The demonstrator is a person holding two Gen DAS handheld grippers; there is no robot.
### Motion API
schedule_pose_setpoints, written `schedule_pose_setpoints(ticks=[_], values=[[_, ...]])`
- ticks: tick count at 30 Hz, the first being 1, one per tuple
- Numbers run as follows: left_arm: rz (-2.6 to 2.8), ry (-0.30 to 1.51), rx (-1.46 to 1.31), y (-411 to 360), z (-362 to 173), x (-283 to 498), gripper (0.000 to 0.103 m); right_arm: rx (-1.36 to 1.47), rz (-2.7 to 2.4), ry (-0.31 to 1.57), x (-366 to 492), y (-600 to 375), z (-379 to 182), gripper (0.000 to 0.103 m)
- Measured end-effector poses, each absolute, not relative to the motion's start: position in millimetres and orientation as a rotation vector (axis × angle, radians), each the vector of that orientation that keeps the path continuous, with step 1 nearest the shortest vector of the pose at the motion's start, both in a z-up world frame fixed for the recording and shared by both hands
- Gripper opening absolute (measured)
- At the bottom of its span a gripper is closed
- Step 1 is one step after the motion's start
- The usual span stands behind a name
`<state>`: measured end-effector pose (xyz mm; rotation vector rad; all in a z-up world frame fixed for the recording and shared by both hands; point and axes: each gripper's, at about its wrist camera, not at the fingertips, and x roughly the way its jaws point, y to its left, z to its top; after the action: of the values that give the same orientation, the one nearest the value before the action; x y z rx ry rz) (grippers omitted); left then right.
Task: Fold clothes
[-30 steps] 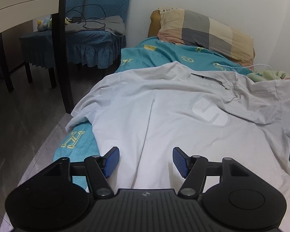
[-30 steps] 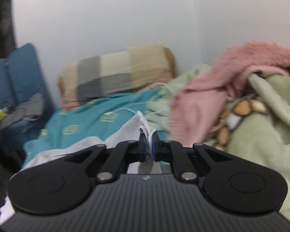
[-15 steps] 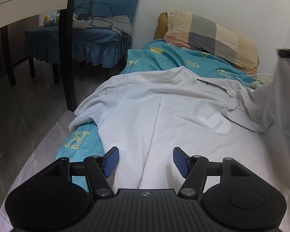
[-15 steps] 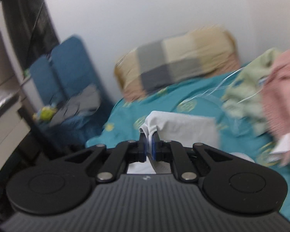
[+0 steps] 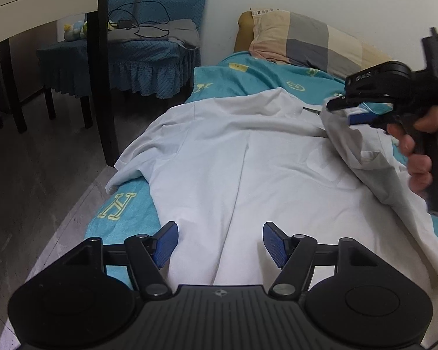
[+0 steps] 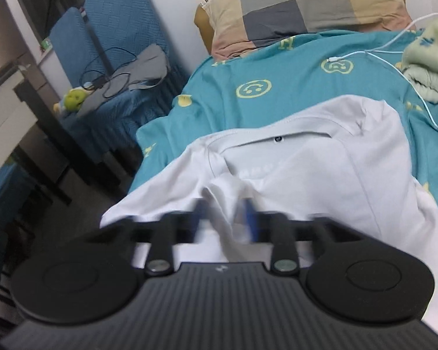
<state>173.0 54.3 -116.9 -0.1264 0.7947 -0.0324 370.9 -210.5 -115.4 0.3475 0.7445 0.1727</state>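
One fold: under way, none finished, as far as I can judge
Shirt (image 5: 233, 157): white; lies spread on the teal bedsheet (image 5: 122, 207), collar toward the checked pillow (image 5: 306, 40); its far side is lifted and carried over the chest
Right gripper (image 5: 356, 113): hangs above the collar area with a bunch of shirt cloth between its blue pads; those pads are blurred and look partly apart in its own view, so I cannot tell whether the grip holds
Left gripper (image 5: 219, 243): jaws wide, holding nothing, low over the hem
Left to do: lay that side flat; fold the near sleeve (image 5: 137, 160); fold hem to collar
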Motion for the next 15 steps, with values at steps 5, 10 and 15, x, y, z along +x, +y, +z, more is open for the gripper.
schedule_pose_setpoints(ticks=[5,10,15], values=[[-0.044,0.771,-0.129,52.7,-108.1,166.9,0.067,0.308,0.197,0.681,303.4,-233.3,-77.7,0.061],[-0.070,0.737,-0.144,48.7,-94.7,151.7,0.067,0.304,0.164,0.604,198.8,-259.0,-30.7,0.061],[-0.130,0.743,-0.107,28.7,-90.1,125.5,0.067,0.357,0.089,0.572,98.8,-289.9,-11.2,0.061]])
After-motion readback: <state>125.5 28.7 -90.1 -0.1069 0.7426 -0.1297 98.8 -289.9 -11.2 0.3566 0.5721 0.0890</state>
